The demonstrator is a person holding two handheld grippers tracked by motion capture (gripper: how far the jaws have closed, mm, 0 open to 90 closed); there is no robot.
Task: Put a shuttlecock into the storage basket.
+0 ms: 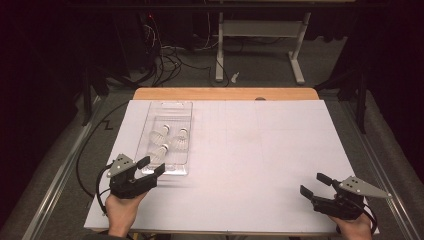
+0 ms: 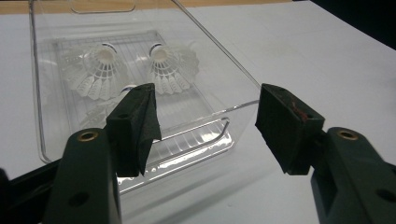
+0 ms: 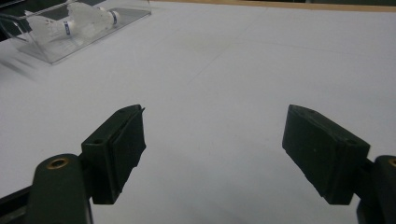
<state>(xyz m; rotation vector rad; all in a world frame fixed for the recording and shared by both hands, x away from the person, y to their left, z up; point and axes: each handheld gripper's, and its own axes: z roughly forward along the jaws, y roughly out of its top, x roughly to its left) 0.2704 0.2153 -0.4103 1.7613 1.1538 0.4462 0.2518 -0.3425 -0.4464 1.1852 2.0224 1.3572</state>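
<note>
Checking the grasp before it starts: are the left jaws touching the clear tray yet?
Cannot tell. The left gripper stands open at the tray's near end; in its own view one jaw overlaps the tray's rim, and the high view shows no plain gap.

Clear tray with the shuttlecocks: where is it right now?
In the high view the clear tray lies on the left half of the white table, holding three shuttlecocks, its near end just ahead of the open left hand-held gripper.

You had nothing readable before you: the blue band on a shuttlecock (image 3: 70, 27) at ten o'clock in the right gripper view was too blurred.
</note>
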